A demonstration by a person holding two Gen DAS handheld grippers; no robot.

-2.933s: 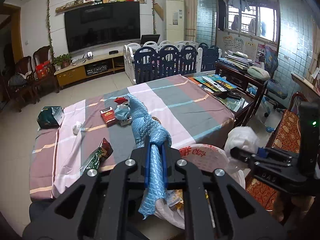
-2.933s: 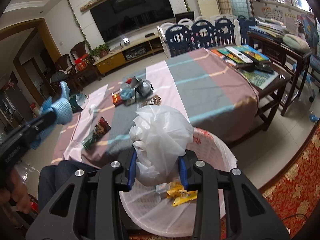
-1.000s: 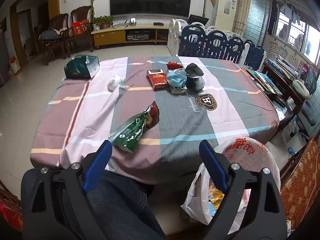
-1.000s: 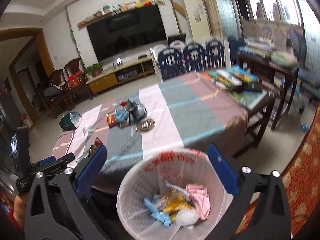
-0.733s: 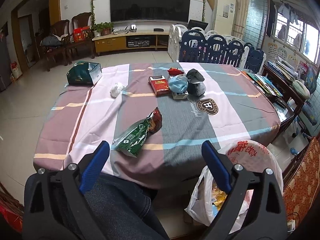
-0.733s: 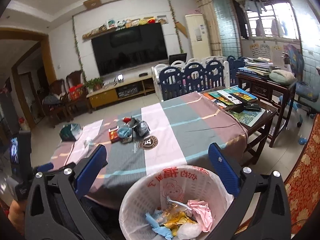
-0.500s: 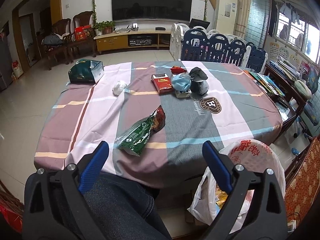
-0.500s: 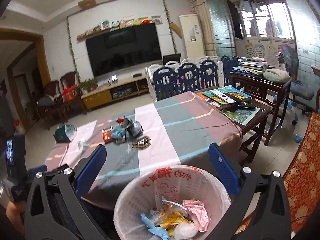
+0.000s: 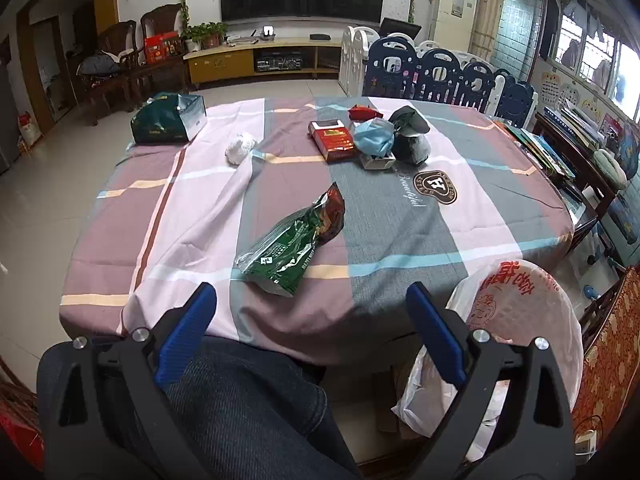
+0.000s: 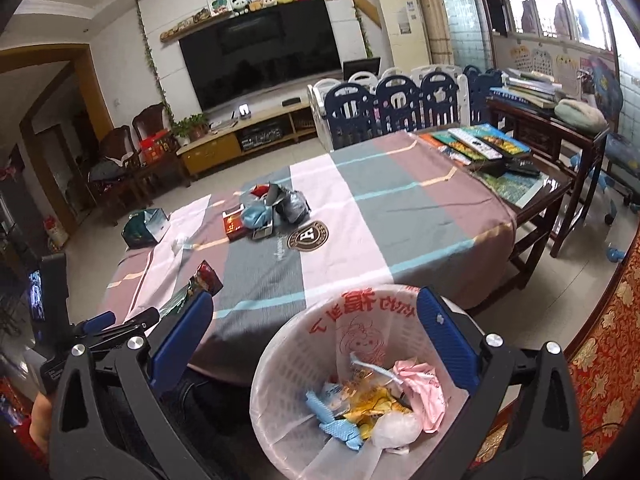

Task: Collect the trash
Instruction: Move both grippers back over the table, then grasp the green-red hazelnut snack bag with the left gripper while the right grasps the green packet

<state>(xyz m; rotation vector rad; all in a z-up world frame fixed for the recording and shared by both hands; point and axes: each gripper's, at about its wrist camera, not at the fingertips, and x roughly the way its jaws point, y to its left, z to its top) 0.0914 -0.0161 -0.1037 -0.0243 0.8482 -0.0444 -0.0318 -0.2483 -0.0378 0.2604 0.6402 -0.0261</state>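
Already partly filled, the white lattice wastebasket (image 10: 280,392), lined with a thin plastic bag printed in red, stands on the floor at the near corner of the table and holds a small heap of rubbish: a pink crumpled wrapper (image 10: 420,384), yellow packets (image 10: 370,400), blue scraps (image 10: 336,426) and a clear wad (image 10: 394,430). Much trash is still out on the striped tablecloth (image 9: 400,240). Nearest the seated person lies a green and red snack bag (image 9: 294,242), flattened, close to the table's front edge. Farther back sits a white crumpled tissue (image 9: 240,148), and beyond it a dark green box (image 9: 168,124) at the far left corner. Toward the middle of the table a cluster touches together: a red packet (image 9: 334,140), a blue face mask (image 9: 374,140), a grey crumpled bag (image 9: 410,136) and a small red piece (image 9: 362,113). By my judgement the job is under way but well short of finished. The left gripper (image 9: 312,316) is held low over the person's denim-clad knee (image 9: 248,408), tilted downward and pointing at the snack bag; its blue-padded jaws have just been opening and now stand wide apart with nothing between them. The right gripper (image 10: 316,328) hovers above the wastebasket, angled down into it, jaws likewise spread wide and empty. A hand (image 10: 40,424) holding the left gripper shows at the right camera's left edge.
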